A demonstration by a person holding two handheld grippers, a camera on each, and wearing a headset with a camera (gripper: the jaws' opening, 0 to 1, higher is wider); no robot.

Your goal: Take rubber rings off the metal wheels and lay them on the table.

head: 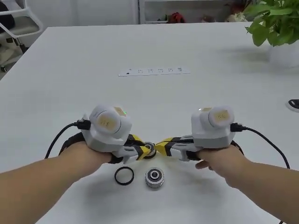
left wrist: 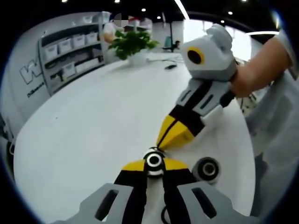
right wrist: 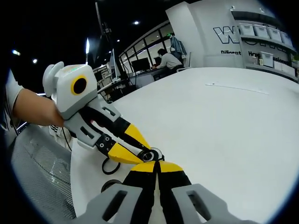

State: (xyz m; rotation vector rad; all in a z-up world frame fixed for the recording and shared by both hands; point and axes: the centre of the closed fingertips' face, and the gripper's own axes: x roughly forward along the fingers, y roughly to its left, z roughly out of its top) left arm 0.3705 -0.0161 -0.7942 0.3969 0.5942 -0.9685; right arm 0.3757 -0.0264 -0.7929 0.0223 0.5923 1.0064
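My left gripper (left wrist: 154, 166) clamps the wheel (left wrist: 154, 160) just above the bench (left wrist: 93, 121). My right gripper (right wrist: 156, 164), jaws together at the rim, should peel the ring (left wrist: 146, 156) straight outward while I hold the wheel steady.

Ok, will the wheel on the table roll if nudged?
Probably not: the wheel lies flat on its face, so it should slide. It looks metal, so probably heavy for its size. On edge, it would likely roll.
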